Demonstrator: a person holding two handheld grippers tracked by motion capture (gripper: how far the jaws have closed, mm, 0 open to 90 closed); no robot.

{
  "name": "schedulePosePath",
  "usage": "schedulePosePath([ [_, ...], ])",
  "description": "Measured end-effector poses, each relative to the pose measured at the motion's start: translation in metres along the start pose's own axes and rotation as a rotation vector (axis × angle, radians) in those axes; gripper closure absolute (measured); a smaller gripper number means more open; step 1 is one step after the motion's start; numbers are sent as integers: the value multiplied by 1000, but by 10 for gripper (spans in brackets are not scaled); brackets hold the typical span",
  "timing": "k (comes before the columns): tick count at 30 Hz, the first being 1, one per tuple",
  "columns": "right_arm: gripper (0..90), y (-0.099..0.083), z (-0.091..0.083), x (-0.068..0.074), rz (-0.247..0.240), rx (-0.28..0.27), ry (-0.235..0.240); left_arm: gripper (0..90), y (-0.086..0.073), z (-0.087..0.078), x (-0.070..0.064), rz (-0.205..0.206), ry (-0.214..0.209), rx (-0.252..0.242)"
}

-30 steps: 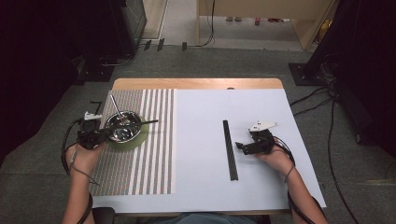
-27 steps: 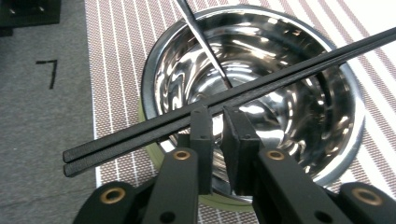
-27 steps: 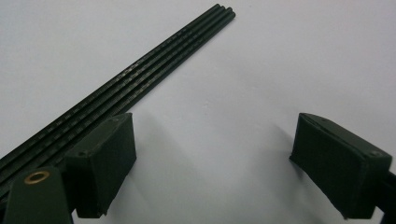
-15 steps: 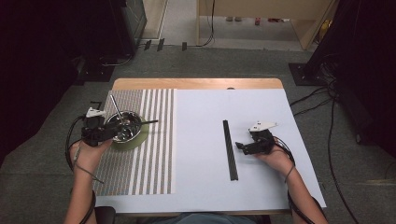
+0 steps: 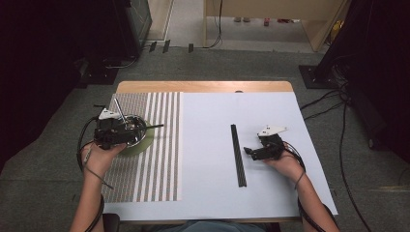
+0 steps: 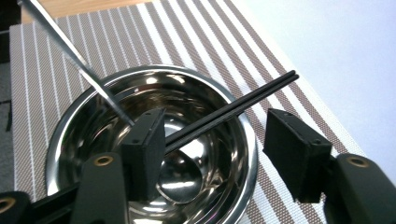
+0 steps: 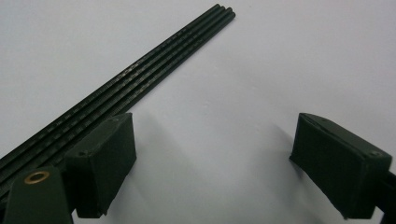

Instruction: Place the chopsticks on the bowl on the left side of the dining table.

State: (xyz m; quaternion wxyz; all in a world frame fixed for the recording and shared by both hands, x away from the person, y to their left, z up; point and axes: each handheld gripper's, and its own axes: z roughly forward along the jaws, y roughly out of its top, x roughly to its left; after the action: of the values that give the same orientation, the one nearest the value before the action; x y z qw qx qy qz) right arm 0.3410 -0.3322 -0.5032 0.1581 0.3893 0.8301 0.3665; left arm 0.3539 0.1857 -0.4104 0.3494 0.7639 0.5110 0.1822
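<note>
At the far left of the high view, the left gripper (image 5: 126,135) is held over the steel bowl (image 5: 138,126), which is set on a green saucer (image 5: 143,144) on the striped placemat (image 5: 154,159). In the left gripper view the jaws are seen spread wide, nothing clamped between them, with the bowl (image 6: 93,102) directly beneath. Two things are propped in that bowl: a silver spoon (image 6: 84,65), its handle slanted up and away over the far-left rim, its scoop lying in the bottom, and a pair of black chopsticks (image 6: 243,100), laid across the bowl with the tips carried out past the rim over the placemat (image 6: 187,32). One jaw pad is seen in front of the chopsticks; whether contact is made cannot be told.

Moving right, past the mat's edge, the white table cover (image 5: 208,145) is reached. On it a bundle of black chopsticks (image 5: 238,154) is laid flat, lengthwise away from the person.

Just beside it on the right, the right gripper (image 5: 250,152) is held low by the hand (image 5: 283,162), pointed at the bundle. In the right gripper view its jaws are likewise parted and empty, the bundle (image 7: 140,84) lying beside one jaw on the white surface (image 7: 280,60).
</note>
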Motion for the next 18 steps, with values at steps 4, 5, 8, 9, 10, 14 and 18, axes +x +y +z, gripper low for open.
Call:
schedulePosePath([
  [4,133,0,0,0,0,0,0,359,3,3,-7,23,0,-4],
  [5,133,0,0,0,0,0,0,359,4,3,-9,27,0,-9],
  [8,133,0,0,0,-2,0,-1,348,6,4,-14,30,-12,-16],
  [9,133,0,0,0,0,0,-1,348,6,4,-15,33,-16,-16],
  [10,133,0,0,0,-1,0,-1,348,7,5,-17,35,-18,-16],
  [14,134,0,0,0,-1,0,-1,346,8,7,-22,50,-21,-11],
  [18,133,0,0,0,-1,0,0,343,9,8,-28,54,-34,-20],
])
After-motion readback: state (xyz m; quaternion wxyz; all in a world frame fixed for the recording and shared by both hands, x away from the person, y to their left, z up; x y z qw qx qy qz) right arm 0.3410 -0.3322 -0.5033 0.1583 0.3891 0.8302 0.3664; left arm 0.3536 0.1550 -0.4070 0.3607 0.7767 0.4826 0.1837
